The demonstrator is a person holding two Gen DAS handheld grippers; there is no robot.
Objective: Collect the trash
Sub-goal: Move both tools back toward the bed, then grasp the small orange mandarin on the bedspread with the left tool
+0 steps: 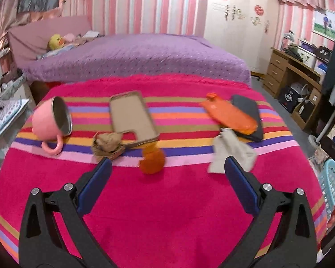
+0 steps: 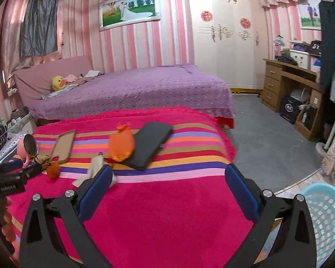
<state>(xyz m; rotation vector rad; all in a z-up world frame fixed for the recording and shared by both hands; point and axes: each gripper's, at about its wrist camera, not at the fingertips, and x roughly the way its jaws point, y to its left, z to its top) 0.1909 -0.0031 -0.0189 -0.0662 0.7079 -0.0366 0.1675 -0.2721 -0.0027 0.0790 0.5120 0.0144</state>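
Left gripper (image 1: 167, 167): spread wide, empty, above the pink striped blanket-covered bench (image 1: 167, 212).
Right gripper (image 2: 168, 175): wide, empty.
Trash: small orange peel scrap (image 1: 151, 161) at 12 o'clock; crumpled brown paper wad (image 1: 107, 144) at 10.
Advice: straddle the peel, close low; light blue mesh basket (image 2: 326, 218) waits at 4 o'clock.

Left gripper (image 1: 167, 165) and right gripper (image 2: 168, 170): black triangular-cutout arms, silver round pivot screws (two per side), blue rectangular pads (image 1: 93, 186) lining each finger's inner face.
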